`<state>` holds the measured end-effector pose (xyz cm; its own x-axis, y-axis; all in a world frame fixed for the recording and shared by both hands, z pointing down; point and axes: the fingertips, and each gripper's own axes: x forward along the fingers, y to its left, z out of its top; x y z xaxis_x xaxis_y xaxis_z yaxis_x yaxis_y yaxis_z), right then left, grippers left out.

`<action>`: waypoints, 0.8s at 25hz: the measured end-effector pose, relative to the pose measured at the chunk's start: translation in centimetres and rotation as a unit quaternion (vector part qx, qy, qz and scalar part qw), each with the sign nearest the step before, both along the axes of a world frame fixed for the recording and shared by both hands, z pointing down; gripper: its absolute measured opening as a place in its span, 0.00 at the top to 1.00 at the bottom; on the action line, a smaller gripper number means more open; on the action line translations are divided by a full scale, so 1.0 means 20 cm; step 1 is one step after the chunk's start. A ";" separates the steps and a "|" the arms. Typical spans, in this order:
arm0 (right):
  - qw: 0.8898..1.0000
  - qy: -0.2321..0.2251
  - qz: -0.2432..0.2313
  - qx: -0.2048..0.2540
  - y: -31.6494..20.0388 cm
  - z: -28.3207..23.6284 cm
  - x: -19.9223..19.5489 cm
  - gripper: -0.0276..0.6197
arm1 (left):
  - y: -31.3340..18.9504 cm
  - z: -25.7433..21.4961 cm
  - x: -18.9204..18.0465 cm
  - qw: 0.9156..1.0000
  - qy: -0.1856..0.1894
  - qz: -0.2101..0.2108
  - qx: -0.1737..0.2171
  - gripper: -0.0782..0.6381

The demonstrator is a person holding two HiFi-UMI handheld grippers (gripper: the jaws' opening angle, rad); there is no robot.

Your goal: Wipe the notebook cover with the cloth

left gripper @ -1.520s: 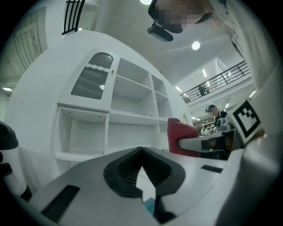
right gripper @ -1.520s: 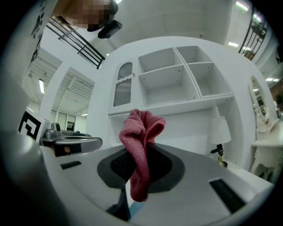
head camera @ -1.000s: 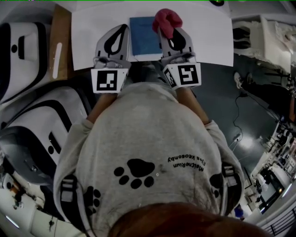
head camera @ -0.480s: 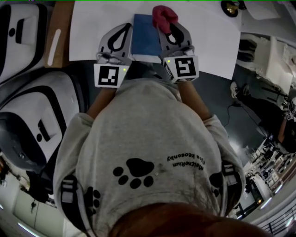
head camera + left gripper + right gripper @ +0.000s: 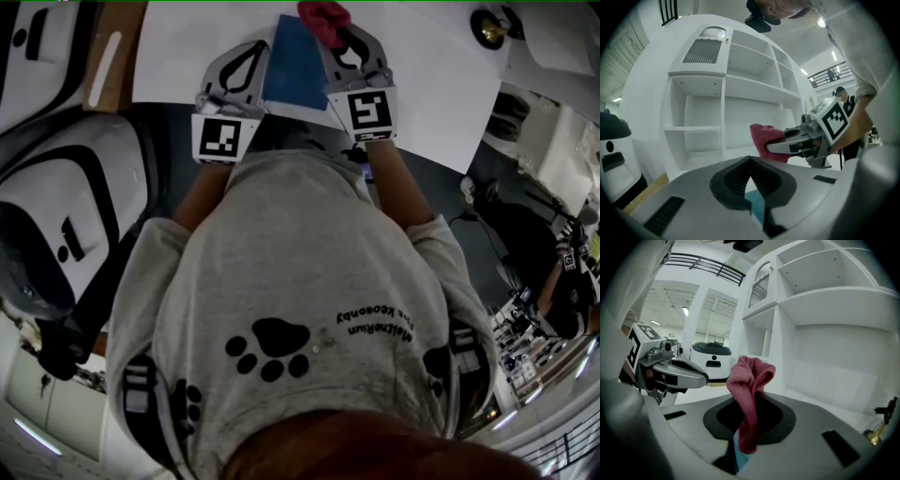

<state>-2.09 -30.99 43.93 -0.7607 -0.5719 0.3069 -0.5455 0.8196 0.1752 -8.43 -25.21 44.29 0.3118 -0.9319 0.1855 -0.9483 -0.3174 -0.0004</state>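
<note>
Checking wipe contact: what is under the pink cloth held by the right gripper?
A sliver of the blue notebook shows below the cloth, between the fingers of the right gripper. Whether they touch is covered.

Pink cloth [image 5: 749,380] looks soft and nappy, blue notebook cover [image 5: 295,61] matt, white table [image 5: 441,84] smooth.

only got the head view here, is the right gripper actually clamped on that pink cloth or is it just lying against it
Observer: Clamped. The right gripper view shows the right gripper with its jaws shut on the cloth, which bunches up past the tips.
Operator: ok and the left one, holding anything
Observer: No. In the left gripper view the left gripper has its jaws together with nothing between them. The blue notebook only shows underneath, through the gap.
Operator: whats past the far edge of the table
Observer: White open shelving, standing right behind it.
</note>
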 end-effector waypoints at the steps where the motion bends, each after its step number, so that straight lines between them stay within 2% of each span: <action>1: 1.000 0.010 -0.009 -0.001 -0.01 0.03 -0.01 0.86 | 0.00 0.02 0.00 1.000 -0.003 -0.002 -0.005 0.87; 11: 0.987 0.125 -0.095 -0.031 -0.04 0.31 -0.15 0.86 | 0.03 0.21 -0.05 0.999 -0.008 -0.025 -0.048 0.87; 15: 0.975 0.175 -0.127 -0.056 -0.04 0.44 -0.19 0.86 | 0.04 0.30 -0.07 0.997 -0.003 -0.037 -0.068 0.87; 20: 0.953 0.242 -0.148 -0.105 -0.05 0.59 -0.20 0.86 | 0.04 0.34 -0.09 0.996 -0.013 -0.039 -0.075 0.87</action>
